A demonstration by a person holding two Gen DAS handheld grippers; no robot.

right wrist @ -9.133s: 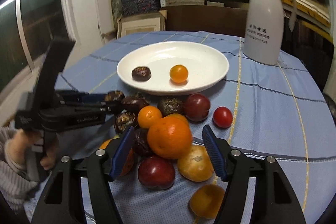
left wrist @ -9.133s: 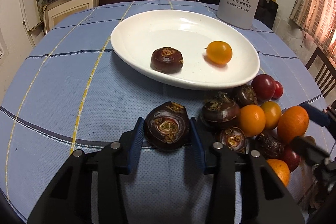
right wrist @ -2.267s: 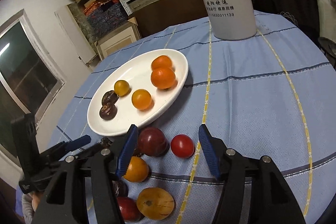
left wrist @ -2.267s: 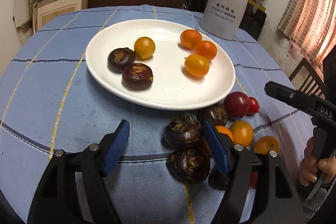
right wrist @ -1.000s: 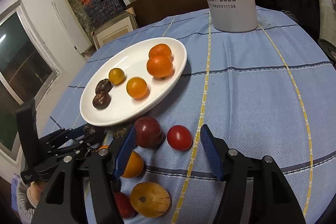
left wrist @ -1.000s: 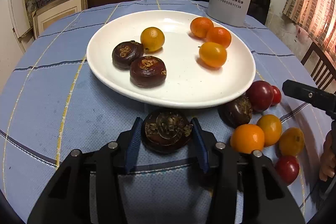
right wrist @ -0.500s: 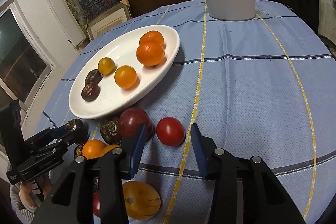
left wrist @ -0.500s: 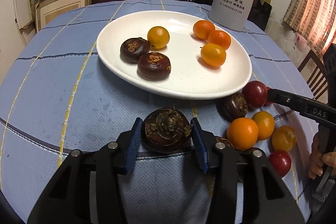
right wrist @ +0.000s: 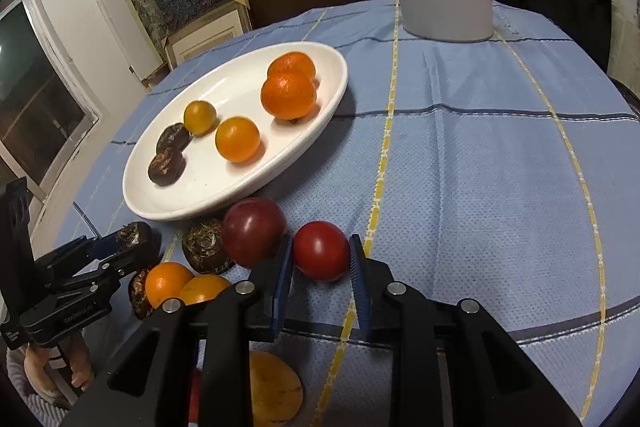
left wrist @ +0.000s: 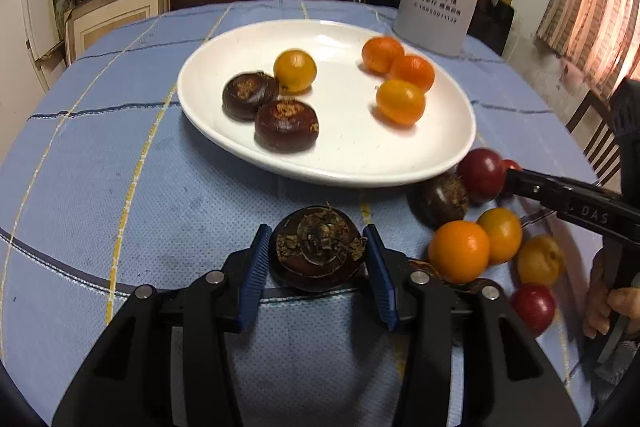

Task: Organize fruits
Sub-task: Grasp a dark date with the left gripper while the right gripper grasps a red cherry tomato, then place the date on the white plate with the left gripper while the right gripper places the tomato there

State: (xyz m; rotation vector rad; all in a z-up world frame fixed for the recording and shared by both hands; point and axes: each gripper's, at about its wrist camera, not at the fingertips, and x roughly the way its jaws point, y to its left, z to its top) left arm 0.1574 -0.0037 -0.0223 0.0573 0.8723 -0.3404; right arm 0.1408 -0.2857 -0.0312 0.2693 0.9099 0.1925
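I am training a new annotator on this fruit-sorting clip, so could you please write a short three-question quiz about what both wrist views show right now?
1. True or false: the white plate holds only orange fruits.
2. What does the left gripper grip?
A. a dark water chestnut
B. an orange
C. nothing
3. Fill in: the right gripper is closed on a small ___ tomato, off the plate on the blue tablecloth.

Key
1. False: two dark water chestnuts lie there beside four orange fruits.
2. A: the held water chestnut sits between its pads.
3. red
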